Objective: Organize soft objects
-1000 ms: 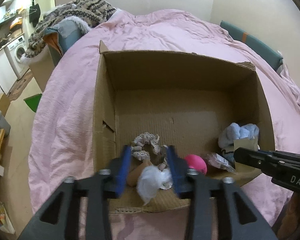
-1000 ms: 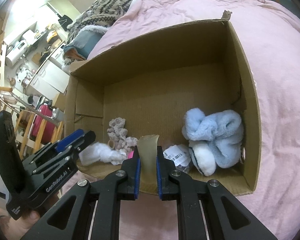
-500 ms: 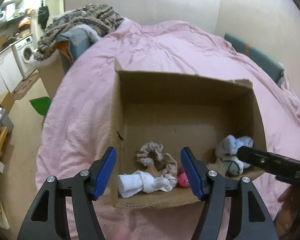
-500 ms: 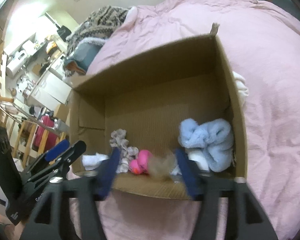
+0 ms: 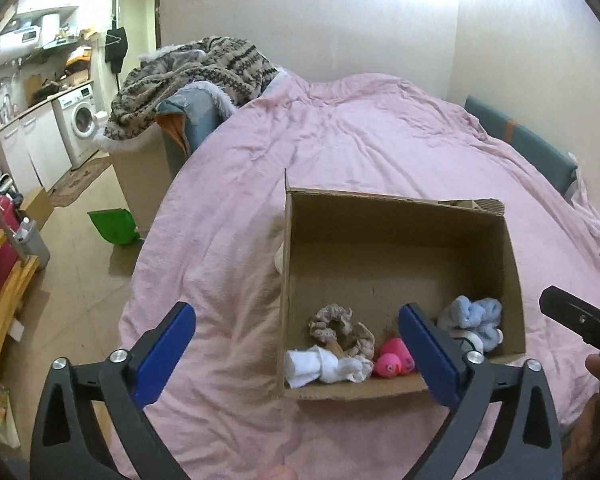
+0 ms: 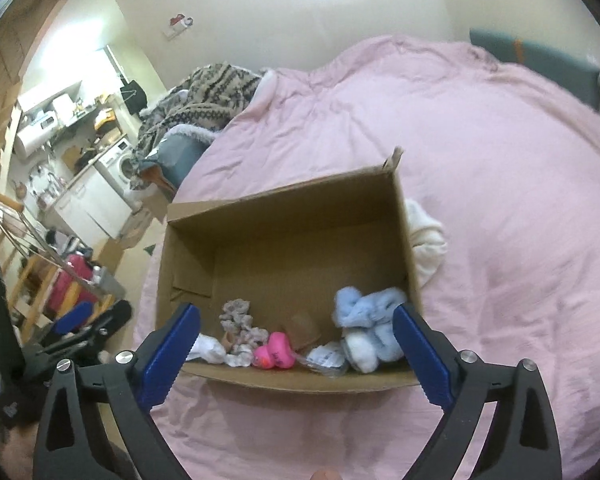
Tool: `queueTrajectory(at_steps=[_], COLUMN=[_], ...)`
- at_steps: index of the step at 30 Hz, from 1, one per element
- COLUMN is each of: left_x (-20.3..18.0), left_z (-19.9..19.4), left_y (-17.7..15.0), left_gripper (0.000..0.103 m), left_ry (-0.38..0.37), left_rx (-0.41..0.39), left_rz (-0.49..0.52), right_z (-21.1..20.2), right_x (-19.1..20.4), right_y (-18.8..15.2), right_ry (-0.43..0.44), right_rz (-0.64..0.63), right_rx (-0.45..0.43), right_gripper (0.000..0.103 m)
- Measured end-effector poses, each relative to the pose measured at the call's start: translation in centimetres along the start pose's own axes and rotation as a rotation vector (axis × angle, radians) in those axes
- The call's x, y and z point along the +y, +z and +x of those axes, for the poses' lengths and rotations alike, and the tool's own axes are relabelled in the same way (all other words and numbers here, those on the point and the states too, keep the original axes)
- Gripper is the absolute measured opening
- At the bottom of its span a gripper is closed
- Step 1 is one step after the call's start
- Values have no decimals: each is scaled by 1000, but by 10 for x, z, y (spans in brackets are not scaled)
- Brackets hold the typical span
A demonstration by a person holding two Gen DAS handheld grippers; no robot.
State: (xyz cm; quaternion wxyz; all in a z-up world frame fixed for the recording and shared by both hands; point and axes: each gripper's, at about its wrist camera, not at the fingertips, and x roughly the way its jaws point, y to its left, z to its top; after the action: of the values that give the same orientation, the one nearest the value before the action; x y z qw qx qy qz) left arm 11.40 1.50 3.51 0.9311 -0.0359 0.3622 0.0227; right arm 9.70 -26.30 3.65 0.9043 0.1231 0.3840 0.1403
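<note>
An open cardboard box (image 5: 400,216) (image 6: 284,200) sits on the pink bed. Along its near wall lie a white sock (image 5: 324,366) (image 6: 208,350), a beige scrunchie (image 5: 332,322) (image 6: 238,314), a pink rubber duck (image 5: 392,360) (image 6: 274,354), a tan piece (image 6: 304,328), a clear packet (image 6: 328,358) and fluffy blue socks (image 5: 472,314) (image 6: 370,316). My left gripper (image 5: 296,354) is open and empty above the box's near left corner. My right gripper (image 6: 296,354) is open and empty above the box's near edge.
A white cloth (image 6: 426,240) lies on the pink duvet (image 5: 360,140) beside the box's right wall. A patterned blanket pile (image 5: 196,68) sits at the bed's far left. The floor, a green dustpan (image 5: 114,226) and a washing machine (image 5: 82,120) are left of the bed.
Both grippers opened and pulled back up from the box. The left let go of the white sock and the right let go of the tan piece; both now lie in the box.
</note>
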Motion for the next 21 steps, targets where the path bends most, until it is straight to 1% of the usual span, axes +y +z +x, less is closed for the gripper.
queueTrajectory(at_steps=[3,6,7,10,14,18,21], left_x=[2,-2,-2,-2,1,0,-2], left_z=[-11,-18,-20,-28,-39,-47,-53], left_y=[-7,-15,-18,-27,-37,-48,-55], left_gripper=[102,102,102,102,102,102,102], left_ry=[-48,6,14,-6,-4,-11,-14], left_rx=[9,24,30,42,43,46,22], left_rz=[5,31,34,22,4,22,32], right_z=[-8,-17,-20,-27,-34,-39,-37], right_x=[6,11,13,20,27,33,35], right_y=[-5,-11,-13,-22,-35,-47,-54], right_ry=[-41,-58,-68,-91,-109,-124,-136], right_rz=[-40,-62,-73,-104,-122,-143,-146], right_rx=[-17,-33,-36,-48,-50,-46,-40], right_gripper=[103,103,103,103,103,103,103])
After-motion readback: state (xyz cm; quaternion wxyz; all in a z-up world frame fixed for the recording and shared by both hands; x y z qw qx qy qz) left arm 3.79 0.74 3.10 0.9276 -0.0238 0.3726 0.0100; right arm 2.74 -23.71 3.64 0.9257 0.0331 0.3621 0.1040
